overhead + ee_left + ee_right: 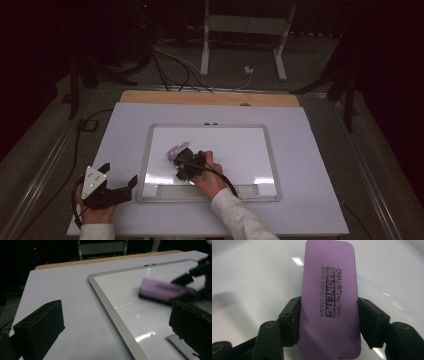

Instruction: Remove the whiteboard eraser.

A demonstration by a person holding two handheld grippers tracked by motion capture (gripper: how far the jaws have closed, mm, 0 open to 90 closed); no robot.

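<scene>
Whiteboard (240,145) beneath right gripper (329,315), eraser (329,290) clamped.

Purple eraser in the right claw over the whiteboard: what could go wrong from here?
1. The right claw pinches the purple eraser only near its rear half, so it might pivot or slip under wiping pressure.
2. The whiteboard lies loose on the table; the left claw stands open beside it, so the board may slide.

Dim room, dark surroundings; overhead glare streaks on whiteboard (240,150); purple eraser (162,290) motion-blurred in left gripper view.
</scene>
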